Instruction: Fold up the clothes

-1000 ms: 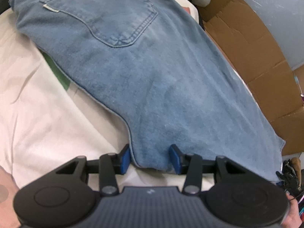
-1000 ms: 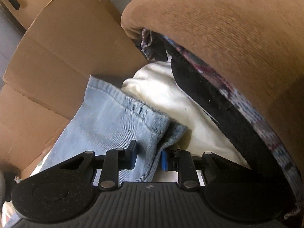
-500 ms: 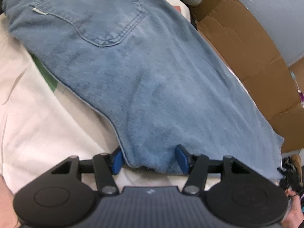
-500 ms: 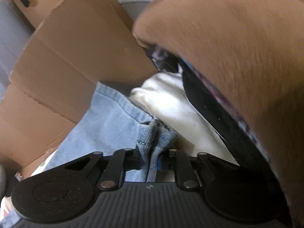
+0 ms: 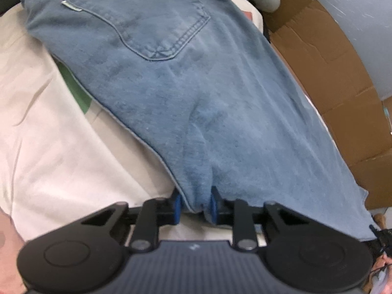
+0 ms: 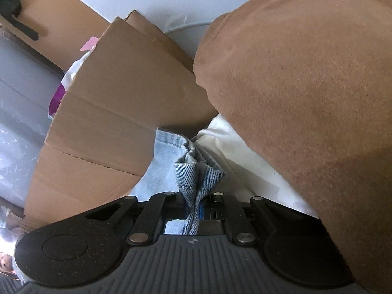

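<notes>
- Denim, blue and faded, made up the pair of jeans [image 5: 201, 112] that lay spread ahead of the left gripper [image 5: 194, 207], back pocket up, over a white bed sheet [image 5: 49, 147].
- That left gripper's blue pads were pinched in on a bunched edge of the jeans right at its tips.
- The right gripper [image 6: 194, 210] was clamped tight on a gathered hem of the jeans [image 6: 196, 171], the cloth puckered just ahead of its jaws.
- A brown fleece cushion [image 6: 306, 98] bulked to that gripper's right, brown cardboard flaps [image 6: 110, 103] to its left.
- With both ends held, I judged the fold to be in hand: a lift and carry of the gripped end toward the pocket end.
- That would call for even tension, and for clearing the cushion.
</notes>
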`<action>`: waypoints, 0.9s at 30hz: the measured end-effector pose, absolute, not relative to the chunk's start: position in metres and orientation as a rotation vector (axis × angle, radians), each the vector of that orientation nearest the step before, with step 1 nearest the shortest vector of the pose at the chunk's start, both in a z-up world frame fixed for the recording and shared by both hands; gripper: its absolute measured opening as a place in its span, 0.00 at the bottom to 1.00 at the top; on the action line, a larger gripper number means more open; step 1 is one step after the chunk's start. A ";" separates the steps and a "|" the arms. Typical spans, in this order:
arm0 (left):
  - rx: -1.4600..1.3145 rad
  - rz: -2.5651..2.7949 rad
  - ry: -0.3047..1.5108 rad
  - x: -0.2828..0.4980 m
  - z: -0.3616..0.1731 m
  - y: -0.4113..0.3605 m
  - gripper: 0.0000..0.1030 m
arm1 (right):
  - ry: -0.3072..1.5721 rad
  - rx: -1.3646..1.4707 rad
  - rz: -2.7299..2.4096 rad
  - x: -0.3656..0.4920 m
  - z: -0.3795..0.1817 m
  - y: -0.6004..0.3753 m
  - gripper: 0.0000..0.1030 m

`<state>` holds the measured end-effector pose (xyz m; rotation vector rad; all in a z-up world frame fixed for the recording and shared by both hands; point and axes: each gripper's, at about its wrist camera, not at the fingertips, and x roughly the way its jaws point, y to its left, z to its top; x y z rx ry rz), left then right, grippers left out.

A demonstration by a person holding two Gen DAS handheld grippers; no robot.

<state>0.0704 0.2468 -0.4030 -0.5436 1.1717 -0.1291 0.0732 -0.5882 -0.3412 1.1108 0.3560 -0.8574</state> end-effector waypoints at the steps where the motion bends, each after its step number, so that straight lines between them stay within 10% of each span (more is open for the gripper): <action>1: -0.545 -0.129 1.176 0.072 -0.399 0.247 0.19 | 0.356 1.110 -0.856 0.073 -0.338 -0.588 0.06; 27: -0.300 -0.124 1.292 0.093 -0.299 0.247 0.17 | 0.347 1.191 -0.833 -0.048 -0.279 -0.503 0.06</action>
